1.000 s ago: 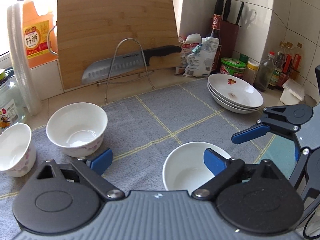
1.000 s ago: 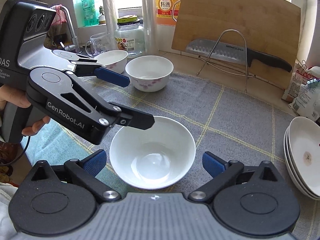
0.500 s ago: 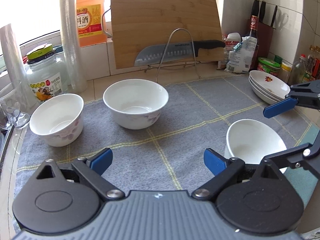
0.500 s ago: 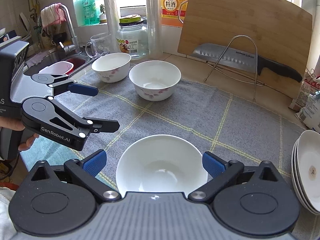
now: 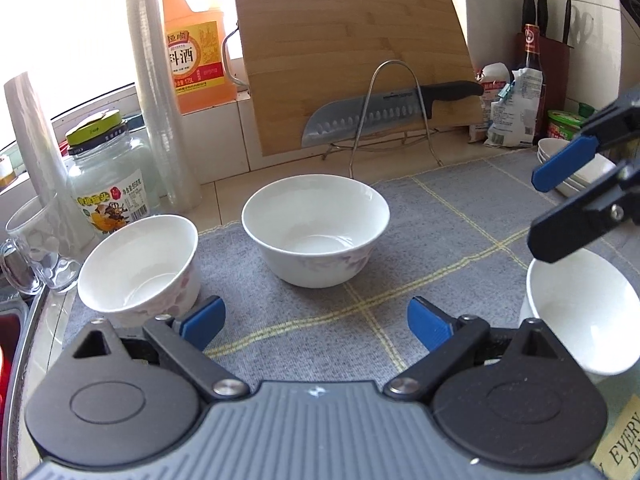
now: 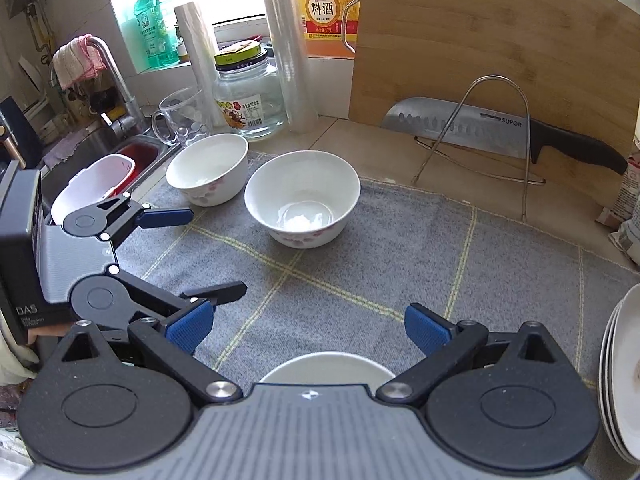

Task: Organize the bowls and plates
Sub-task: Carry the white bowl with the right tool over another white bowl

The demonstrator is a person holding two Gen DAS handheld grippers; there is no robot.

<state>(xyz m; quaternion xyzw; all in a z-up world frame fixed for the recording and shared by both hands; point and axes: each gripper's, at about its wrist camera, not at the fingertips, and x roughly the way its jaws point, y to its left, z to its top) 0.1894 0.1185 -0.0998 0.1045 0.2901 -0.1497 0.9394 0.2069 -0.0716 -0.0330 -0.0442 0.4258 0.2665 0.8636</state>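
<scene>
left gripper (image 5: 314, 322) gapes empty near two bowls (image 5: 316, 229); right gripper (image 6: 306, 330) spread too. rushing could knock one bowl (image 5: 140, 270) sinkward.

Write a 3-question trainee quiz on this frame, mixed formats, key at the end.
1. True or false: the knife lies flat on the grey mat.
2. How many bowls stand on the mat? A) two B) three C) five
3. Fill in: both hand-held grippers, left and right, have their jaws ____.

Key: 1 false, it rests on a wire rack against the cutting board. 2 B. 3 open.
</scene>
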